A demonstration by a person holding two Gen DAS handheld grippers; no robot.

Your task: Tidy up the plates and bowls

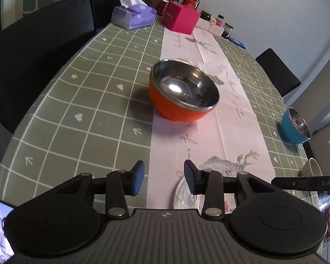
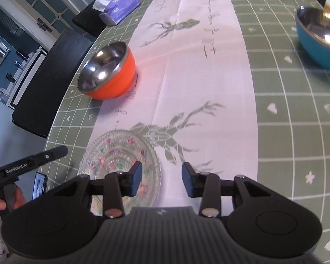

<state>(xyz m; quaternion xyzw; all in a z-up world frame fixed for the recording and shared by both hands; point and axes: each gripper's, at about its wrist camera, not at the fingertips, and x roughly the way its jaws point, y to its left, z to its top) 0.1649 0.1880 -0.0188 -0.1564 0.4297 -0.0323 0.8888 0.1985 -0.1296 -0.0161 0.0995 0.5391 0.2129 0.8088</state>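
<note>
An orange bowl with a steel inside [image 1: 182,92] stands upright at the runner's left edge; it also shows in the right wrist view [image 2: 109,71]. A blue steel-lined bowl [image 1: 296,125] sits near the right table edge, also in the right wrist view [image 2: 319,37]. A clear glass plate with flower print [image 2: 121,162] lies near the front; its rim shows in the left wrist view [image 1: 182,194]. A pale green bowl [image 1: 311,168] sits at the far right. My left gripper [image 1: 164,179] is open and empty, short of the orange bowl. My right gripper [image 2: 161,181] is open and empty above the plate's right rim.
A green checked tablecloth [image 1: 88,110] with a white runner [image 2: 198,77] covers the table. A tissue box [image 1: 133,16], a pink box [image 1: 180,18], bottles and jars stand at the far end. Black chairs [image 1: 33,50] line the left side. A phone [image 2: 39,184] lies by the front edge.
</note>
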